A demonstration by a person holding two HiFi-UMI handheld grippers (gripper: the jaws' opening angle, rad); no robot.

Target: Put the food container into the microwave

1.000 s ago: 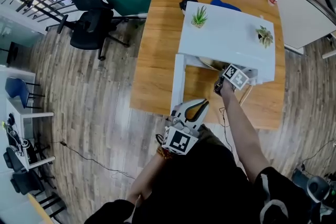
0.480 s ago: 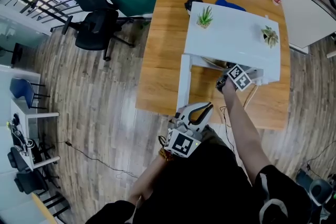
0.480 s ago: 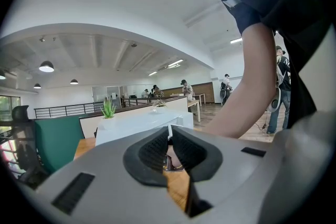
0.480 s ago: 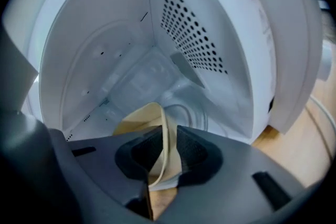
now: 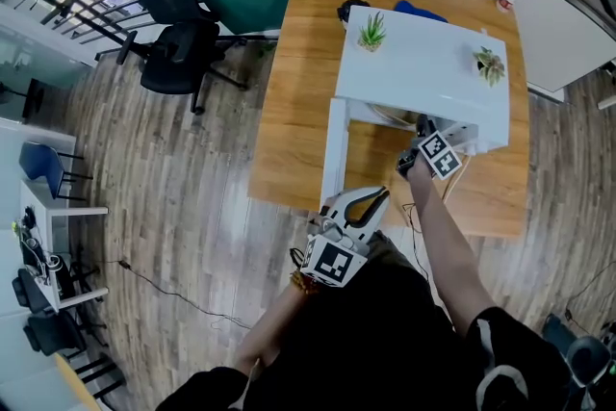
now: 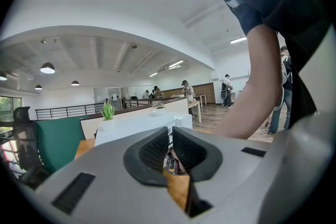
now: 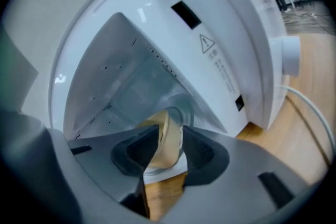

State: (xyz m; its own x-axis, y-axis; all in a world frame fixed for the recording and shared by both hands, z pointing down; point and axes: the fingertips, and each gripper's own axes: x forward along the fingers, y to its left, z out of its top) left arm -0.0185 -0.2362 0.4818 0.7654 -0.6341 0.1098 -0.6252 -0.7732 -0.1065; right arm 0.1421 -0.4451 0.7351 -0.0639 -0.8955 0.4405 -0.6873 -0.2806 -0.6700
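The white microwave [image 5: 423, 77] stands on the wooden table [image 5: 294, 91] with its door [image 5: 333, 154] swung open at the left. My right gripper [image 5: 412, 157] is at the mouth of the cavity, shut on the tan food container [image 7: 167, 136], which stands tilted between the jaws. In the right gripper view the container is at the cavity's front edge, just before the glass turntable [image 7: 182, 104]. My left gripper [image 5: 370, 199] hangs back near my body, off the table's front edge, with its jaws together and nothing in them.
Two small potted plants [image 5: 372, 32] [image 5: 486, 64] sit on the microwave's top. A blue object [image 5: 417, 10] and a dark one [image 5: 345, 8] lie behind it. A white cable [image 7: 311, 108] runs along the table right of the microwave. Office chairs [image 5: 178, 53] stand to the left.
The right gripper with the container has shifted slightly nearer to me at the microwave's opening. The left gripper has stayed where it was.
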